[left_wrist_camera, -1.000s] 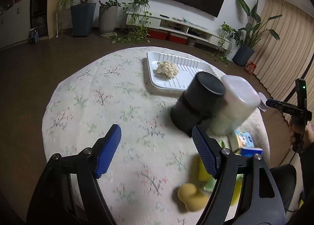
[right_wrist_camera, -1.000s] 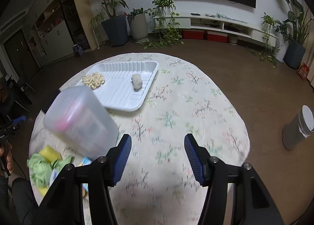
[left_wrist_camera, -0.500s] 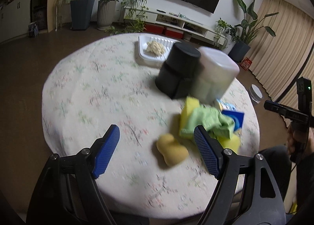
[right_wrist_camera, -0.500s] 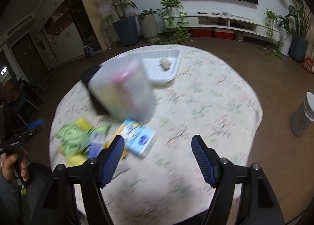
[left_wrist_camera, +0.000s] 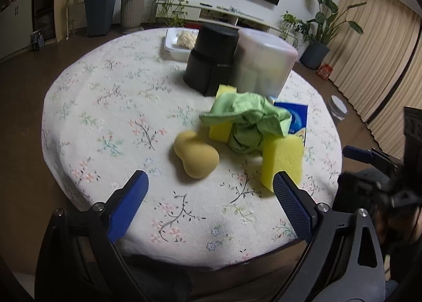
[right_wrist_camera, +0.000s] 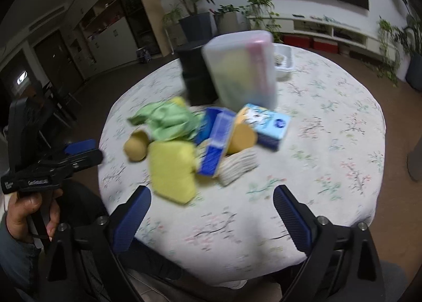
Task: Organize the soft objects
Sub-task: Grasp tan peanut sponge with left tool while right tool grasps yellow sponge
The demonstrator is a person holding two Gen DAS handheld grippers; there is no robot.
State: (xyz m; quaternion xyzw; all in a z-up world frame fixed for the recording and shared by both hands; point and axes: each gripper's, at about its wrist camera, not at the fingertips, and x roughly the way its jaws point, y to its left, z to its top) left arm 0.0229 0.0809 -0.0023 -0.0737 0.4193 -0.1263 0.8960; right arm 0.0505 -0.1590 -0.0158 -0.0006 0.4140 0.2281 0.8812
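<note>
While both grippers hang over the near edge of the round table [left_wrist_camera: 87,106], the count reads as follows.

Left gripper [left_wrist_camera: 209,197]: 1, jaws wide apart and opening, nothing between them; bare floral cloth lies below.

Right gripper [right_wrist_camera: 212,212]: 1, jaws wide apart and opening, nothing clamped; it also shows at the right border of the left wrist view.

Hand [right_wrist_camera: 29,212]: 1 in view, wrapped round the left gripper's handle, past the table's left edge.

Yellow block sponges: 2 seen in the left wrist view, 1 [left_wrist_camera: 283,161] close to the near edge, 1 [left_wrist_camera: 220,130] under the cloth toward the middle.

Tan peanut-shaped sponge [left_wrist_camera: 196,157]: 1, lying just beside the pile on its left.

Green cloth [left_wrist_camera: 248,117]: 1, crumpled on top of the sponges.

Blue packets: 2 in the right wrist view, 1 dark blue [right_wrist_camera: 217,141] tilted on edge, 1 light blue [right_wrist_camera: 271,125] lying flat toward the right.

Ribbed white cloth [right_wrist_camera: 238,164]: 1, at the near side of the pile, touching the dark blue packet.

Clear lidded box [left_wrist_camera: 263,67]: 1, upright behind the pile, blurred.

Black canister [left_wrist_camera: 211,60]: 1, just beside the clear box.

White tray [left_wrist_camera: 174,46]: 1, at the far edge, with a pale lump in it.
</note>
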